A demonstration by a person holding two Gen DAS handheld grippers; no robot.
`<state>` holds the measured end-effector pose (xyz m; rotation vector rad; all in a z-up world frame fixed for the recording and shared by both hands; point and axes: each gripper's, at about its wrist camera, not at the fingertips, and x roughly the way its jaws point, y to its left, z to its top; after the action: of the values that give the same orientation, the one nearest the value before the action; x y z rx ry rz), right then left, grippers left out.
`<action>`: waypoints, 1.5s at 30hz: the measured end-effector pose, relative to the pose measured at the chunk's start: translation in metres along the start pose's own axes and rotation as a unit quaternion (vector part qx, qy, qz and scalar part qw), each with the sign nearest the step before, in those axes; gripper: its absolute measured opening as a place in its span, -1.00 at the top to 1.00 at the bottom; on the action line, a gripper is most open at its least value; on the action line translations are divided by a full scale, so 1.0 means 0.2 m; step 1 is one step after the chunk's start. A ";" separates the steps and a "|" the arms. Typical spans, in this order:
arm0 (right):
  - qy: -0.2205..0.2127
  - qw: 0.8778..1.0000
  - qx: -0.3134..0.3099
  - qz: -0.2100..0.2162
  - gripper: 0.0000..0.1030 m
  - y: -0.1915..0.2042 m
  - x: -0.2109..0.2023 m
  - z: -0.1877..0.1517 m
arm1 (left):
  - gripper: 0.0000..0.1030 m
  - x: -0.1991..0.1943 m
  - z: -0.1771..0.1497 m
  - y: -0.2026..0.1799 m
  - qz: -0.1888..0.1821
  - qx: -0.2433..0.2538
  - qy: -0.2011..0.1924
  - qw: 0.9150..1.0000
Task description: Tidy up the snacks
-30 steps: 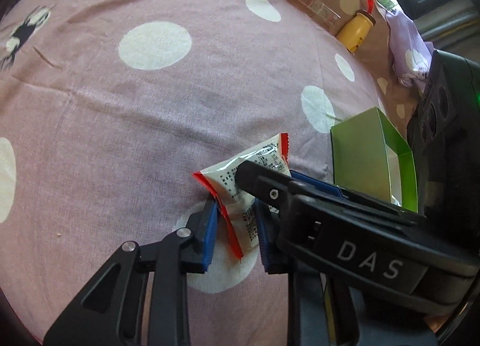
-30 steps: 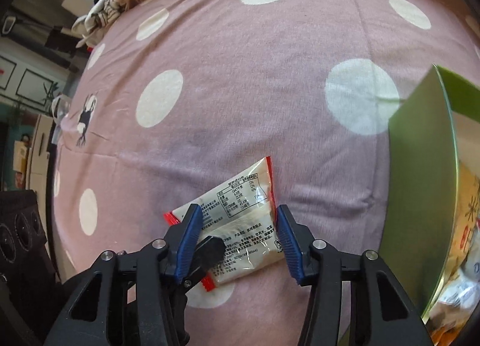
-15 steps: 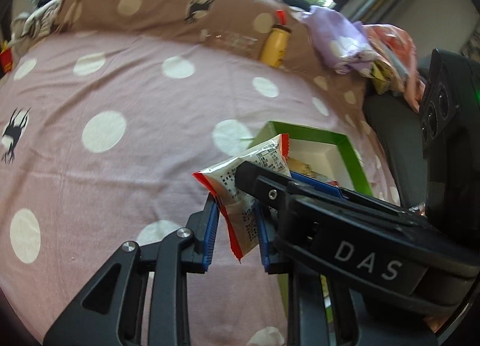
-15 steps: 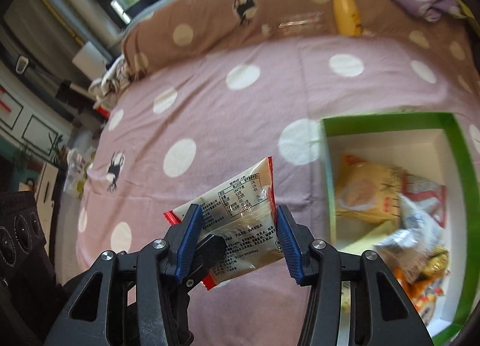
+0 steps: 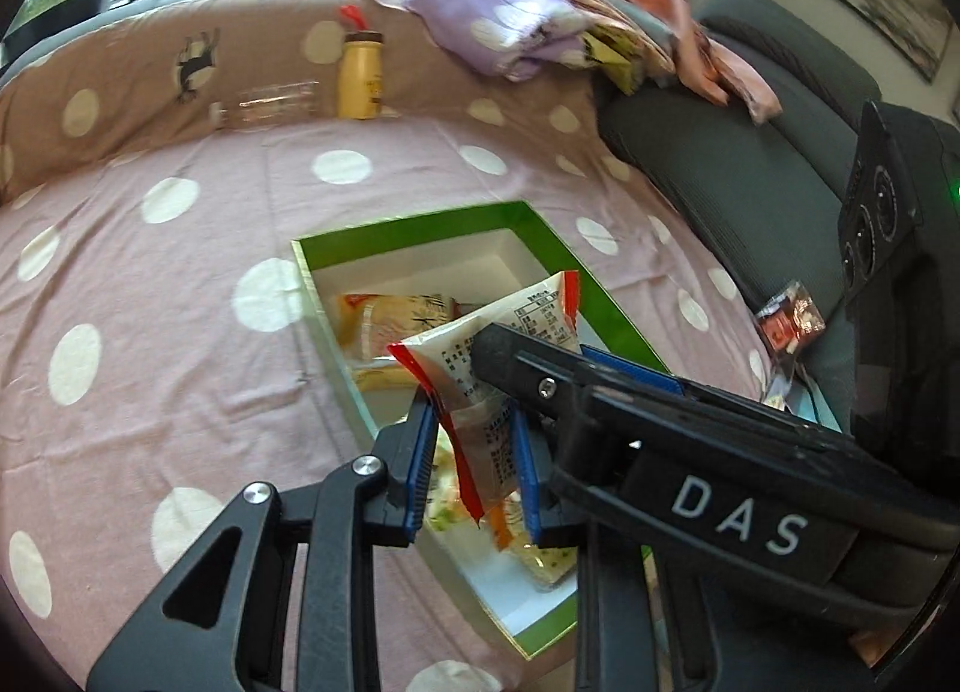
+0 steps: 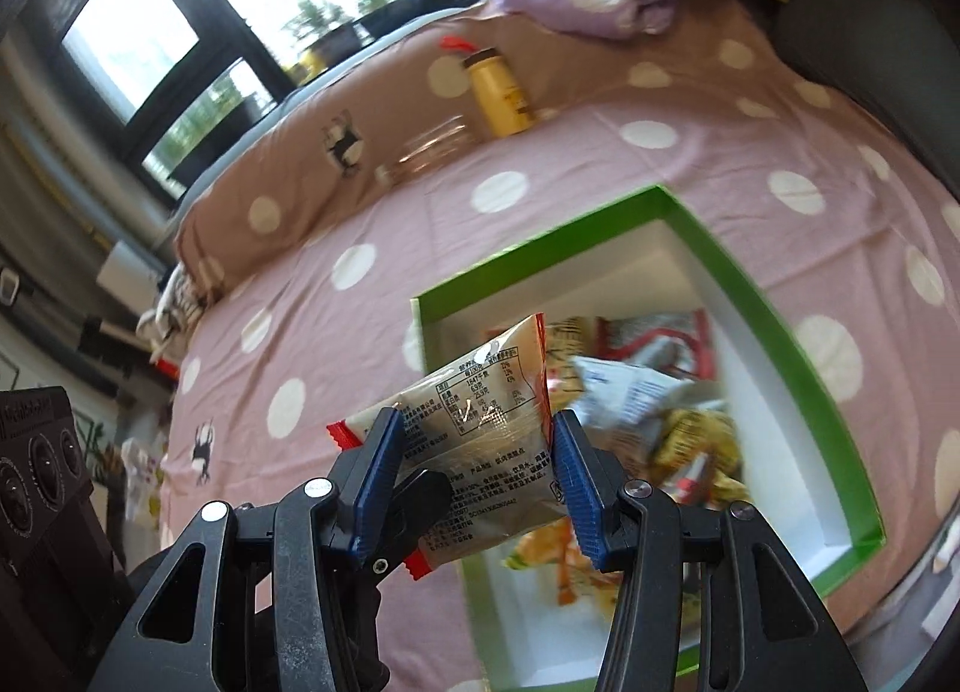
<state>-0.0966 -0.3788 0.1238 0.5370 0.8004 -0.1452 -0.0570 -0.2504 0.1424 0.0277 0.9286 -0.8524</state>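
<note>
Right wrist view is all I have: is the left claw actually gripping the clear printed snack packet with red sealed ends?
Observer: Yes. The left claw is shut on the clear printed snack packet, pinching it near one red-sealed edge.
Operator: Any snacks outside the green-rimmed white cardboard box?
Observer: One. A small red wrapped snack lies at the edge of the grey sofa cushion, to the right of the green-rimmed white cardboard box.

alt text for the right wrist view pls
Both grippers hold one clear, red-edged snack packet above an open green, white-lined cardboard box of snacks; the right gripper clamps its sides. The box sits on a pink polka-dot bedsheet.
</note>
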 end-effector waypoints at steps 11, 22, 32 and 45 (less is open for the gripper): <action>0.004 0.996 0.081 -0.031 -0.03 -0.26 0.04 -0.09 | 0.44 0.18 -0.05 -0.09 -0.025 0.020 0.051 0.998; -0.042 0.995 0.079 -0.042 -0.32 -0.27 -0.07 -0.09 | -0.56 0.12 -0.04 -0.08 0.000 0.009 0.042 0.999; -0.077 0.994 0.049 -0.059 -0.41 -0.15 -0.17 -0.10 | -0.69 -0.03 -0.03 0.00 0.035 0.002 0.020 0.999; -0.099 0.989 0.059 -0.090 -0.42 -0.09 -0.20 -0.16 | -0.69 -0.11 -0.07 0.07 0.045 -0.010 0.015 0.999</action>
<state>-0.1502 -0.3816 0.1270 0.5511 0.6483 -0.4089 -0.0643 -0.2222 0.1441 0.0646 0.9568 -0.7608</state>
